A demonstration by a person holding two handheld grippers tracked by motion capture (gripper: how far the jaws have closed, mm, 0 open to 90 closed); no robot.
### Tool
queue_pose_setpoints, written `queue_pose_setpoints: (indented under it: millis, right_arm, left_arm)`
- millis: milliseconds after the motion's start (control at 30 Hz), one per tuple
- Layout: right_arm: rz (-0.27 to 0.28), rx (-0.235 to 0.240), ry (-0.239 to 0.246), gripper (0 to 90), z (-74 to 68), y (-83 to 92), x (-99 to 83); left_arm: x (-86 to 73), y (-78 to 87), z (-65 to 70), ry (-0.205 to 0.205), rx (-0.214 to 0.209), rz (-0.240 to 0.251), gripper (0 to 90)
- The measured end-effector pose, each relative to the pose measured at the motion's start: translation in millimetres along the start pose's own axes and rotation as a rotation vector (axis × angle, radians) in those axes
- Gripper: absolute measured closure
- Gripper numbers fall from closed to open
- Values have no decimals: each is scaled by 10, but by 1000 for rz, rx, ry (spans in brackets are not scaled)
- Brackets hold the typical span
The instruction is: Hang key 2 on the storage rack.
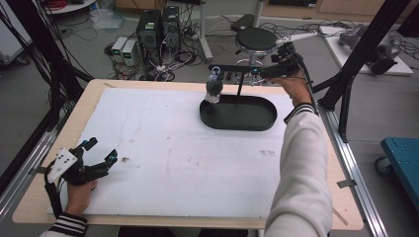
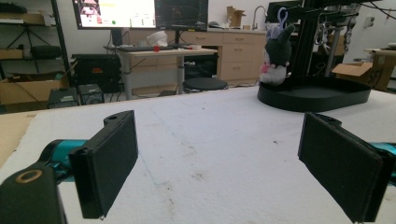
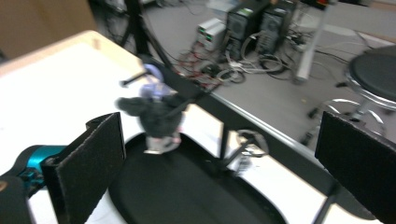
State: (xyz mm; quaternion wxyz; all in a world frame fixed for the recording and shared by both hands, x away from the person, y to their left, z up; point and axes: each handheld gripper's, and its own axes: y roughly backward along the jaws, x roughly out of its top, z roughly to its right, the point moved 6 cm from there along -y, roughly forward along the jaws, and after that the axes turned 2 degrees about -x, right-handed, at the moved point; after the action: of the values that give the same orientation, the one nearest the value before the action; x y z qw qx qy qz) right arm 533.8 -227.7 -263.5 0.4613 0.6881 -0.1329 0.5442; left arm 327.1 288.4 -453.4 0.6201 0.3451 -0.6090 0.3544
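A small dark plush toy [image 1: 214, 88] with a pale face hangs by a purple loop from the left end of the bar of a black stand [image 1: 232, 67]. It dangles over the stand's black oval base [image 1: 238, 113] at the far middle of the white mat. My right gripper [image 1: 259, 73] is raised at the bar's right end, pointing toward the toy, open and holding nothing. In the right gripper view the plush toy [image 3: 156, 119] hangs ahead between the wide-apart jaws, clear of both pads. My left gripper [image 1: 102, 149] rests open at the near left; the plush toy [image 2: 276, 53] stands far off.
The white mat [image 1: 188, 163] covers most of the wooden table [image 1: 94, 94]. Beyond the far edge are a black stool [image 1: 255, 39], computer towers [image 1: 158, 27] and cables on the floor. A black frame post [image 1: 363, 49] slants at the right, with a blue cart [image 1: 402, 158] beside it.
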Motion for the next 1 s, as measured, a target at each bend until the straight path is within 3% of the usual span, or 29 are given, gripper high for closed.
queue_pose_setpoints:
  millis: [33,100,300,400,600,733,900,933,1000]
  right_arm:
    - [36,4,18,10,-49,56,6]
    - [71,33,4,10,-133,158,-1]
    - [124,20,62,10,-341,451,-166]
    - [185,18,80,10,-474,619,-288]
    - [284,13,83,10,-754,866,-711]
    - [317,-14,69,10,-893,949,-1056]
    - [347,-64,60,9,-996,952,-1453]
    - [325,-72,56,10,-1012,932,-1517]
    - [359,-84,52,10,-1055,907,-1622]
  left_arm:
    - [0,0,0,0,0,-1,125]
    - [-1,2,-5,6,0,-1,125]
    - [-1,3,-4,5,0,-1,125]
    - [-1,1,-3,5,0,0,125]
    - [-1,1,-4,6,0,0,125]
    - [-1,3,-7,9,0,0,125]
    - [-1,3,-6,9,0,-1,125]
    - [0,1,-6,8,0,0,125]
    - [0,2,-6,7,0,0,125]
